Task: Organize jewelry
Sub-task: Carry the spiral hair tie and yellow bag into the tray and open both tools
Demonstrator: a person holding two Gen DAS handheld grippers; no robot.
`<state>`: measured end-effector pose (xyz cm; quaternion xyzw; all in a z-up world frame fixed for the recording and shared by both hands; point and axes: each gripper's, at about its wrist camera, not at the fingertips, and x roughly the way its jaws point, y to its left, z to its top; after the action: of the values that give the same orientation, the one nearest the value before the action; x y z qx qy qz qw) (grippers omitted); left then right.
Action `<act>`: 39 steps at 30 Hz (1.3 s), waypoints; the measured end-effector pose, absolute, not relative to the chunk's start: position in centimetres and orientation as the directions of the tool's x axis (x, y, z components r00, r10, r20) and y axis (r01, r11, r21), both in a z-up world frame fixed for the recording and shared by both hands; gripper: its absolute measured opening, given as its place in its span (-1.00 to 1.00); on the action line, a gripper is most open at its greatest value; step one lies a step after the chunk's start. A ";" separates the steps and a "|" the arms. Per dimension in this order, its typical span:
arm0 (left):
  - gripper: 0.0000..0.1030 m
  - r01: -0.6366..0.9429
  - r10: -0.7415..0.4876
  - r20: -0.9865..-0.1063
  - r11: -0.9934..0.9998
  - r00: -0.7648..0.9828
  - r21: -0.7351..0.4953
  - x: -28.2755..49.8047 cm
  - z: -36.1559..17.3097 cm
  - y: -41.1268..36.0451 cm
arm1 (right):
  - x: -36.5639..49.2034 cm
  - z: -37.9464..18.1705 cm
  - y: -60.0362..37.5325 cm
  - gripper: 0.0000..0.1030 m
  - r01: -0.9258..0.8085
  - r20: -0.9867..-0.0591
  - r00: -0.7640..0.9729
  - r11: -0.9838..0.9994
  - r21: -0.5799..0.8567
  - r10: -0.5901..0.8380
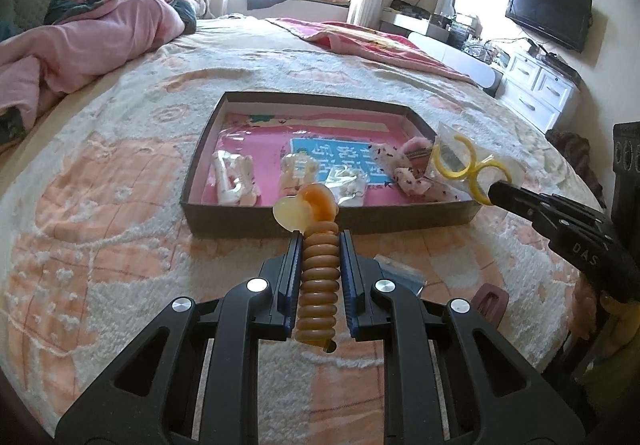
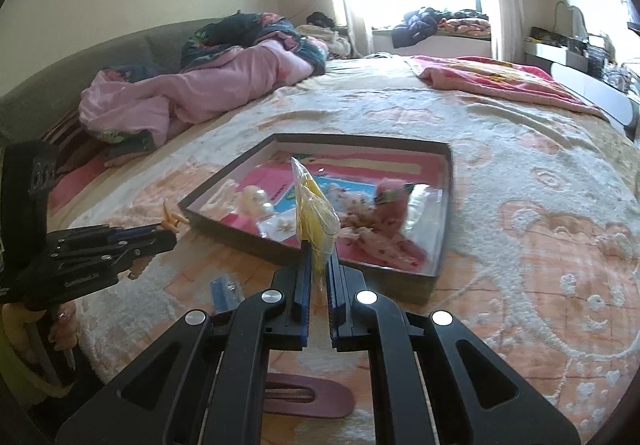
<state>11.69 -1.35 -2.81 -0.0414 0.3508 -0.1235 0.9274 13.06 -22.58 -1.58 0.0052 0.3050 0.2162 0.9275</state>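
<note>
1. Left gripper (image 1: 319,233): jaws clamped on an amber spiral hair tie (image 1: 318,285). The coil runs lengthwise between the pads, and its two disc charms (image 1: 305,207) stick out past the fingertips.
2. Right gripper (image 2: 319,245): jaws pinched on the edge of a clear bag with yellow hoops (image 1: 466,163). The bag stands up edge-on from the tips.
3. Landmark is the shallow box (image 1: 416,215), dark walls and pink lining, lying on the bedspread (image 1: 120,185).
4. The hair tie sits just outside the box's near wall, with the charms level with its rim.
5. The hoop bag is over the box's near right corner, off the floor of the box.
6. Inside the box: white hair clip (image 1: 234,179) at left, small bagged pieces (image 1: 298,169) in the middle, pink speckled fabric bow (image 1: 412,175) at right.
7. In front of the box on the bedspread: small blue packet (image 2: 226,293) and maroon flat clip (image 2: 304,397), both untouched.
8. Well behind the box: pink quilt (image 1: 80,41) in a heap.
</note>
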 end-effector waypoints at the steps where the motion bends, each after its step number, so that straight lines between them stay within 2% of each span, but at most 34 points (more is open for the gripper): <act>1: -0.77 0.205 -0.261 -0.640 0.965 0.723 -0.162 12.0 -2.7 -1.6 | 13.2 -1.6 -22.9 -0.86 -0.392 -0.562 0.723 0.909 0.145 0.401; 19: -0.77 0.250 -0.267 -0.644 0.961 0.717 -0.119 19.2 -2.1 -6.1 | 18.2 -1.5 -26.0 -0.86 -0.257 -0.555 0.777 0.954 0.152 0.298; 27: -0.77 0.252 -0.265 -0.671 0.960 0.692 -0.119 21.9 -3.0 -7.2 | 21.0 -1.6 -26.9 -0.86 -0.205 -0.553 0.793 0.966 0.155 0.257; 39: -0.77 0.224 -0.248 -0.707 0.966 0.663 -0.129 24.4 -4.6 -7.2 | 24.0 -4.0 -26.0 -0.86 -0.190 -0.612 0.758 0.974 0.125 0.226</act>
<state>24.43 -7.23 -4.64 -0.0152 0.3898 -0.1294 0.9116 23.99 -25.98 -4.05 0.0276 0.3300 0.1109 0.9370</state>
